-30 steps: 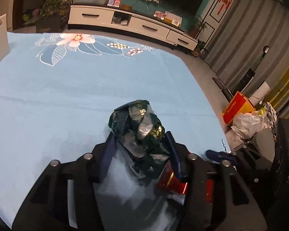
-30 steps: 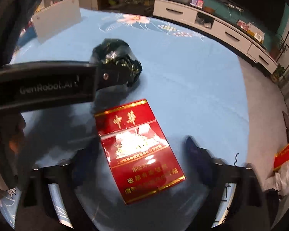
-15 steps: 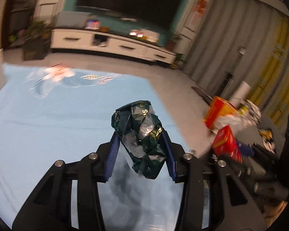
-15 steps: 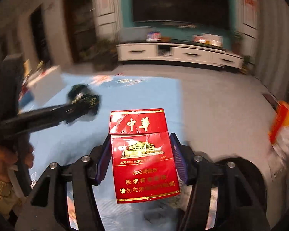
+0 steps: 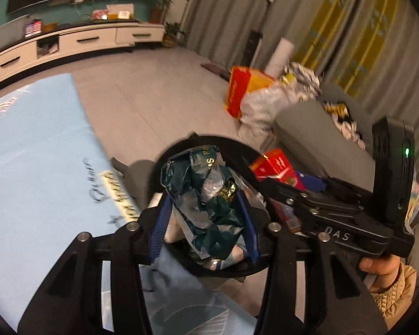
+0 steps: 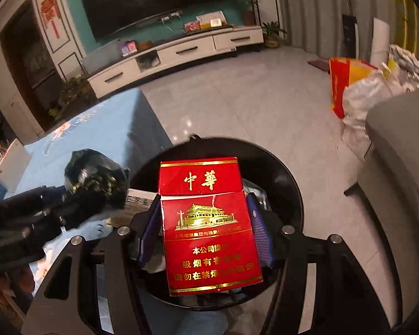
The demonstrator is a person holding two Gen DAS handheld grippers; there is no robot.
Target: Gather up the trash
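Both pickups done: left gripper (image 5: 206,217) clamped on crumpled green wrapper (image 5: 206,192), right gripper (image 6: 206,234) clamped on red cigarette pack (image 6: 209,223). Poised over black trash bin (image 6: 290,178); only release left, apparently.

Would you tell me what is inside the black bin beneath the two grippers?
The black bin holds some pale paper and wrapper scraps. The red cigarette pack and green wrapper, held above it, cover most of its inside.

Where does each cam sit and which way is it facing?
Left wrist: on the left gripper, looking down its fingers at the crumpled dark green foil wrapper over the round black bin; right gripper and hand show.
Right wrist: on the right gripper, facing the red cigarette pack over the bin.
Shared: bin, pack, wrapper.
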